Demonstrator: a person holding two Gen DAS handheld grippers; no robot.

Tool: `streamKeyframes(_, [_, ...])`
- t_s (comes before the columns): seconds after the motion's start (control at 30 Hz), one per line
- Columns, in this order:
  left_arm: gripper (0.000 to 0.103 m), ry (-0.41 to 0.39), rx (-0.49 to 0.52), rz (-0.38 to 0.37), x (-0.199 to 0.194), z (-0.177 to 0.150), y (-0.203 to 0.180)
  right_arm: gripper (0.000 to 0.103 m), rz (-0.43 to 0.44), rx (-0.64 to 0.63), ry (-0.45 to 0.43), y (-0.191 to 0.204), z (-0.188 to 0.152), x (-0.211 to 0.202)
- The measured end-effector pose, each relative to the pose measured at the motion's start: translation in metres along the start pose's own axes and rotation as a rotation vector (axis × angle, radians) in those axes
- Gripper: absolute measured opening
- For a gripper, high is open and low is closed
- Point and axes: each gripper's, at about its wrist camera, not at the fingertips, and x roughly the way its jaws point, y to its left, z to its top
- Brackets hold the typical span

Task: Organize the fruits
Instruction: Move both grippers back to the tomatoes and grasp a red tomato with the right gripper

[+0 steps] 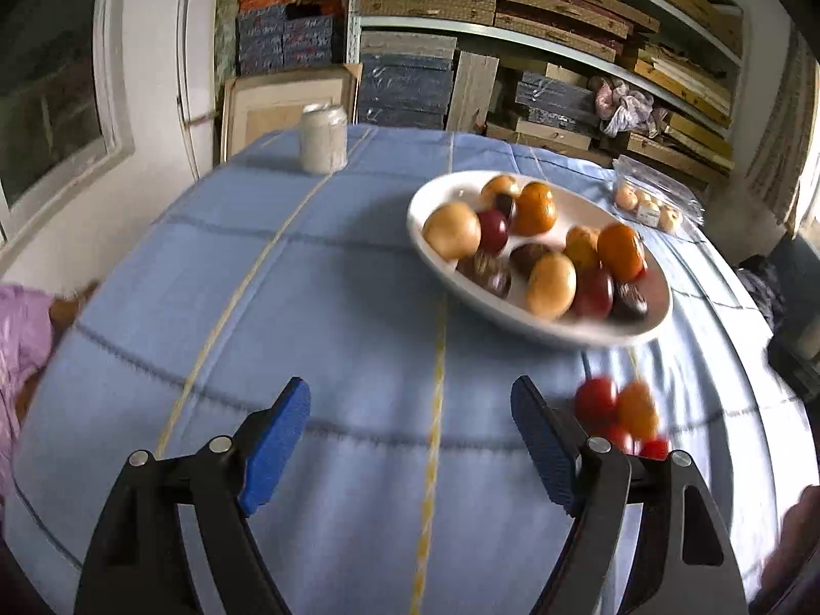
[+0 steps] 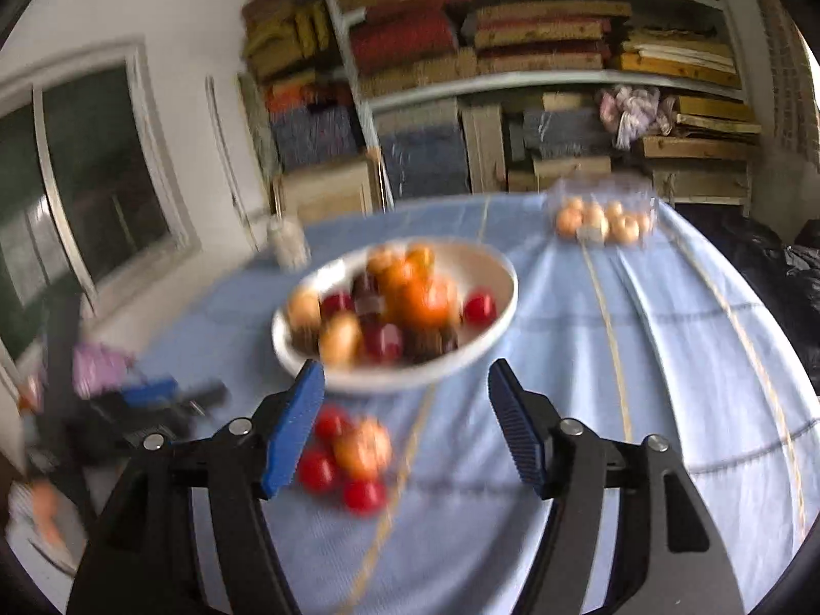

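In the left wrist view, your left gripper (image 1: 410,441) fills the bottom of the frame with its jaws spread wide and nothing between the blue pads (image 1: 279,443); only the blue cloth (image 1: 318,277) shows in the gap. The white bowl (image 1: 512,307) sits right of centre, above the gripper, heaped with fruit (image 1: 538,251): yellow, orange, red and dark brown pieces. A small pile (image 1: 620,410) of red and orange fruit lies on the cloth at lower right, just beside the right pad and below the bowl. A pale jar (image 1: 324,138) stands upright at upper centre-left, well apart from the bowl. A clear bag (image 1: 651,195) holding pale round fruit lies at the right, past the bowl. Something purple (image 1: 20,338) shows at the left edge.

In the right wrist view, which is blurred, your right gripper (image 2: 405,430) also stands parted, its pads (image 2: 294,430) clear of everything. The bowl (image 2: 492,333) is at centre, just above the pads, with the fruit (image 2: 410,297) piled in it. The pile (image 2: 353,451) of red and orange pieces lies on the cloth (image 2: 666,359) at lower centre, partly behind the left pad and not gripped. The bag (image 2: 605,215) rests at upper right near the far edge, and the jar (image 2: 288,241) is left of the bowl. Your left gripper (image 2: 169,394) appears as a dark and blue smear at the left.
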Motion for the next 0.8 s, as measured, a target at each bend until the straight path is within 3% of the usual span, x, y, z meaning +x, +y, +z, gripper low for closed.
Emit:
streamKeyframes(0.17, [0.081,0.012,0.051,-0.010,-0.007,-0.015,-0.005,0.065,0.029,-0.053,0.079,0.015,-0.018,0.011])
streamKeyframes(0.43, [0.081,-0.002,0.264,-0.003,-0.010,-0.033,-0.056,0.065,0.056,-0.079,0.193,0.024,-0.031,0.027])
streamKeyframes(0.6, [0.082,0.013,0.244,0.001,-0.003,-0.031,-0.052,0.065,0.024,-0.121,0.246,0.031,-0.038,0.042])
streamKeyframes(0.73, [0.082,0.034,0.216,0.002,0.003,-0.027,-0.045,0.046,0.021,-0.087,0.292,0.025,-0.038,0.055])
streamKeyframes(0.8, [0.082,0.034,0.218,-0.002,0.001,-0.028,-0.045,0.046,0.035,-0.083,0.309,0.025,-0.039,0.060])
